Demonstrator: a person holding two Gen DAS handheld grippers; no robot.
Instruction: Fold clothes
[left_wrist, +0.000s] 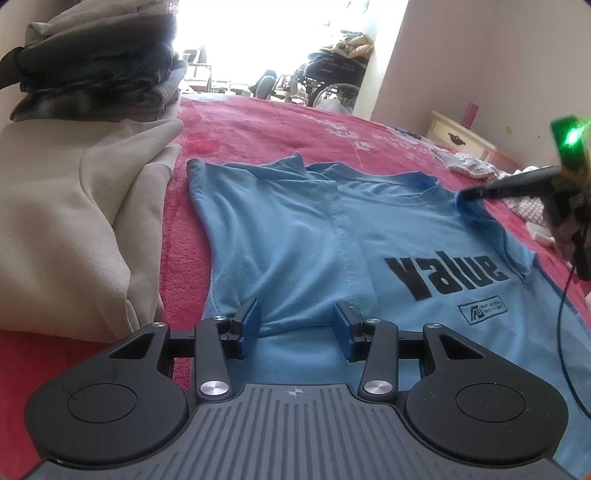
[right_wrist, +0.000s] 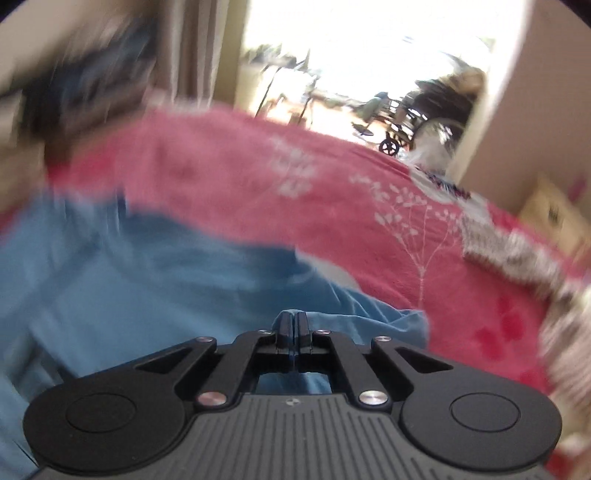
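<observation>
blue t-shirt (left_wrist: 295, 236) reads "value"; small logo below seems illegible.

Soft matt cotton T-shirt (left_wrist: 295, 236) — on a fuzzy, napped blanket (left_wrist: 266, 125).

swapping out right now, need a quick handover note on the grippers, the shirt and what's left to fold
Left hand-held gripper: open, jaws either side of the folded edge of the light blue cotton T-shirt, not pinching.
Right hand-held gripper: shut on the T-shirt's right sleeve area, fabric bunched there.
T-shirt lies on the red fleece blanket.
Done: one side folded in over the middle.
Left: bring the right side over, then fold it in half, probably.
</observation>
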